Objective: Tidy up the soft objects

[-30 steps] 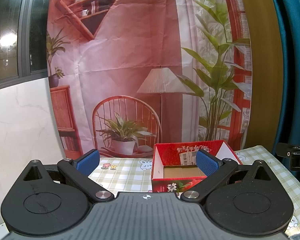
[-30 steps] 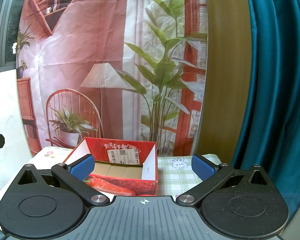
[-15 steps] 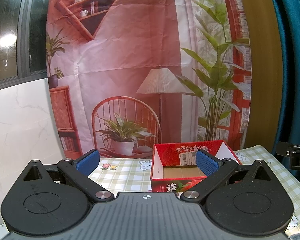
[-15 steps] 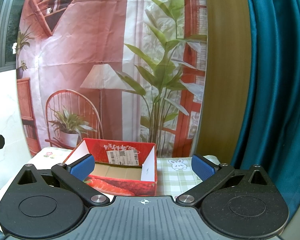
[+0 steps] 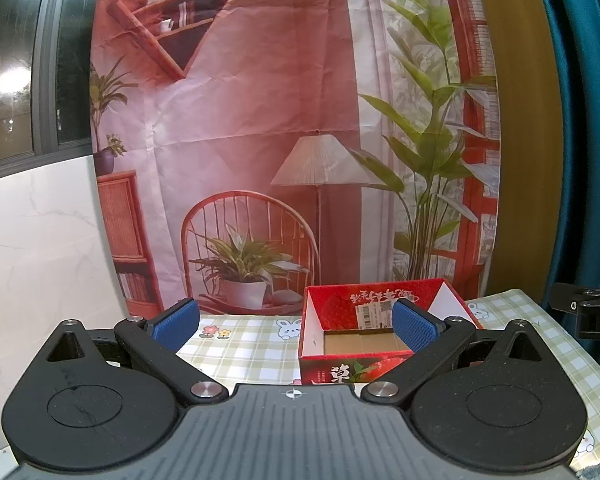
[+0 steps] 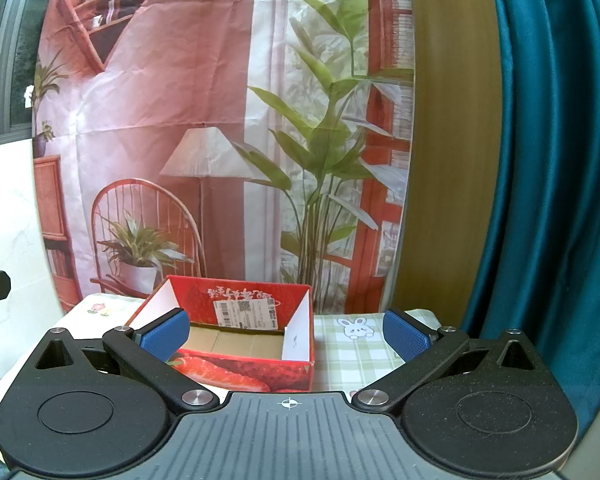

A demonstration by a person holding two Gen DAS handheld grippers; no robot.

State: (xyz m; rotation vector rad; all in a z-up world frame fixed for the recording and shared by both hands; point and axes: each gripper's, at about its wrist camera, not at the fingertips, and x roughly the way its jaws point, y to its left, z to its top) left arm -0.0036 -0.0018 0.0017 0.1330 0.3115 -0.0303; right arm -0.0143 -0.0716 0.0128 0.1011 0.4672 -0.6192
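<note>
Soft objects themselves are nowhere clearly in view from either wrist; only a scrap of grey-blue fuzz point(image 5: 598, 473) shows at the bottom right corner of the left view, and we cannot tell what it is. We judge such things to be light, limp and compressible, so a pinch across a bunched fold or the thickest part should hold better than a grab at a loose edge, which would likely slip or trail. Left gripper point(image 5: 296, 322): fingers spread wide, nothing between the blue pads point(image 5: 176, 319). Right gripper point(image 6: 285, 334): likewise spread and empty. Ahead of both sits the red box point(image 5: 332, 308) printed with strawberries, top open, brown cardboard floor bare, a white shipping label on its far inner wall (the likely destination, in our judgement). It rests on a green-and-white checked tablecloth point(image 6: 352, 356) with rabbit and flower prints. Behind it hangs a creased printed backdrop point(image 6: 180, 100) of a chair, lamp and plants. Teal curtain point(image 6: 548, 160) to the right; white marble-look wall point(image 5: 40, 248) and dark window to the left. Nothing placed yet.
</note>
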